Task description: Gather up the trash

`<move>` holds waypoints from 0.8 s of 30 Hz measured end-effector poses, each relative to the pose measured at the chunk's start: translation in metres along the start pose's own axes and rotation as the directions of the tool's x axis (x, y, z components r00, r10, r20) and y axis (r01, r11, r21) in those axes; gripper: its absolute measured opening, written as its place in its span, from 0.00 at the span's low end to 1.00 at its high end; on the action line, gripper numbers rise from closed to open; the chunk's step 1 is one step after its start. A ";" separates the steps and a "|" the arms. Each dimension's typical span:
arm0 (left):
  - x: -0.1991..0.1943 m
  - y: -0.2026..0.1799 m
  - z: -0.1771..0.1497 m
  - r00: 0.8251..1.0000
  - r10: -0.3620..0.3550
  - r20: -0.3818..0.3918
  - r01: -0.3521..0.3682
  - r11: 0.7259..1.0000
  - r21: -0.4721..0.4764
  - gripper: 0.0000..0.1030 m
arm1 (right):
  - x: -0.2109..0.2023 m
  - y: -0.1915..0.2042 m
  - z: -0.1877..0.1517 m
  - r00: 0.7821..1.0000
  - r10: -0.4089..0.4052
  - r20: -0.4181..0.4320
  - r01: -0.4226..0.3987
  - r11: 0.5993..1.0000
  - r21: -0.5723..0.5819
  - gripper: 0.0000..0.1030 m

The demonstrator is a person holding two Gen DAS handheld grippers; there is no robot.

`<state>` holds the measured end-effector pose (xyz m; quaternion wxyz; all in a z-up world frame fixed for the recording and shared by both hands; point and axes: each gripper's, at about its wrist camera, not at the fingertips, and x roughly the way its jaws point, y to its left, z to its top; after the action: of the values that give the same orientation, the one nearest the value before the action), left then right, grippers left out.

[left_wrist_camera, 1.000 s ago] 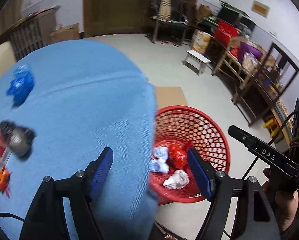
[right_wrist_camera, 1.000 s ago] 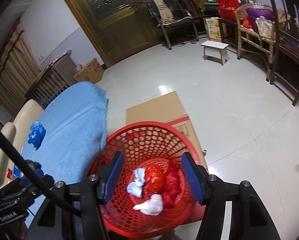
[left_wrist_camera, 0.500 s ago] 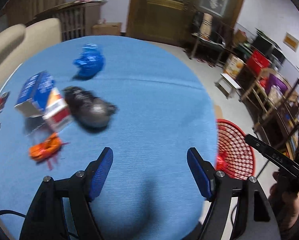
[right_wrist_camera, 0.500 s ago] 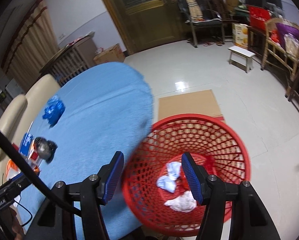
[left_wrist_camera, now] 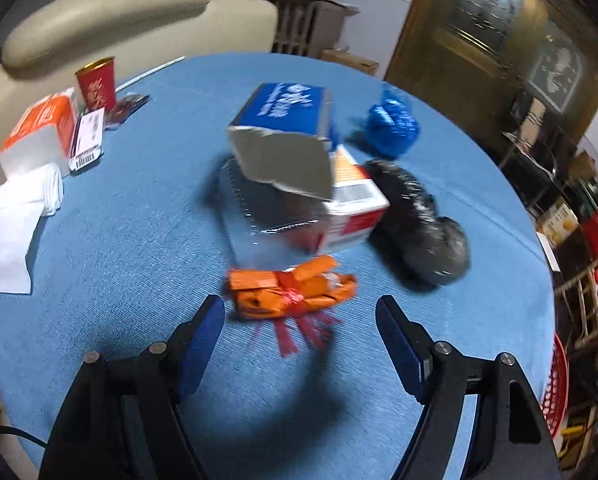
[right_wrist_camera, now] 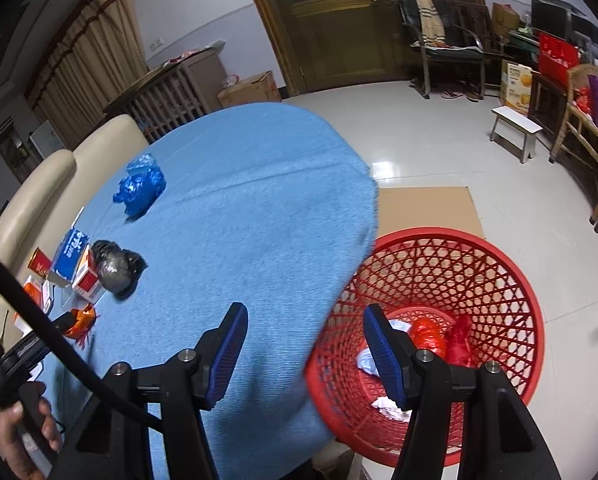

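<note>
An orange wrapper (left_wrist_camera: 289,290) lay on the blue surface (left_wrist_camera: 139,248), just beyond the left hand-held gripper (left_wrist_camera: 299,340), whose jaws had just widened, empty. The red basket (right_wrist_camera: 431,248), partly hidden, held about four blurred scraps. The right hand-held gripper (right_wrist_camera: 303,340) stood apart, empty.

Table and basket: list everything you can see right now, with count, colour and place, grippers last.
table: one, blue cloth, round
orange wrapper: one, just ahead of the left gripper
torn box: one, blue, mid-table, atop a red-and-white box
black bag: one, crumpled, right of the boxes
blue bag: one, crumpled, far side
red cup: one, far left
tissue pack: one, orange and white, left edge
white tissues: loose, left edge
basket: one, red, on the floor, holding crumpled trash
left gripper: open, empty
right gripper: open, empty, over the table edge
</note>
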<state>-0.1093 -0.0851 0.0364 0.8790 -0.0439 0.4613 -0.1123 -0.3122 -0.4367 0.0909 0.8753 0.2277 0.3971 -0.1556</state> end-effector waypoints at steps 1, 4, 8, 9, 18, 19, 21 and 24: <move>0.001 0.001 0.001 1.000 0.002 0.001 -0.002 1.000 0.001 0.76 | 0.002 0.003 0.000 1.000 0.003 -0.004 -0.003 1.000 -0.005 0.62; 0.007 -0.004 0.004 1.000 0.005 0.000 -0.005 1.000 0.010 0.76 | 0.007 0.009 -0.002 1.000 0.012 -0.018 -0.012 1.000 -0.016 0.62; 0.013 -0.010 0.008 0.998 0.065 0.002 -0.065 0.998 0.008 0.76 | 0.012 0.019 0.000 0.999 0.029 -0.027 -0.030 0.999 -0.033 0.62; 0.016 -0.008 0.009 0.997 0.083 0.002 -0.083 0.997 -0.004 0.76 | 0.014 0.023 0.002 0.999 0.036 -0.027 -0.037 0.999 -0.040 0.62; 0.018 0.001 0.008 0.997 0.073 0.018 -0.073 0.997 0.002 0.69 | 0.030 0.076 0.012 0.995 0.093 -0.043 -0.098 0.985 -0.142 0.62; 0.016 0.002 0.006 0.997 0.074 0.023 -0.074 0.997 0.012 0.69 | 0.033 0.083 0.012 0.994 0.098 -0.047 -0.104 0.983 -0.154 0.62; 0.013 0.006 0.006 0.998 0.063 0.023 -0.063 0.998 0.023 0.68 | 0.040 0.097 0.013 0.992 0.108 -0.061 -0.117 0.977 -0.177 0.62; 0.000 0.010 -0.003 0.997 0.058 0.043 -0.060 0.997 0.048 0.68 | 0.048 0.118 0.013 0.990 0.121 -0.076 -0.135 0.968 -0.213 0.62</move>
<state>-0.1100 -0.0751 0.0332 0.8922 -0.0109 0.4411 -0.0966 -0.2203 -0.3482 0.0942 0.8903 0.1606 0.4235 -0.0472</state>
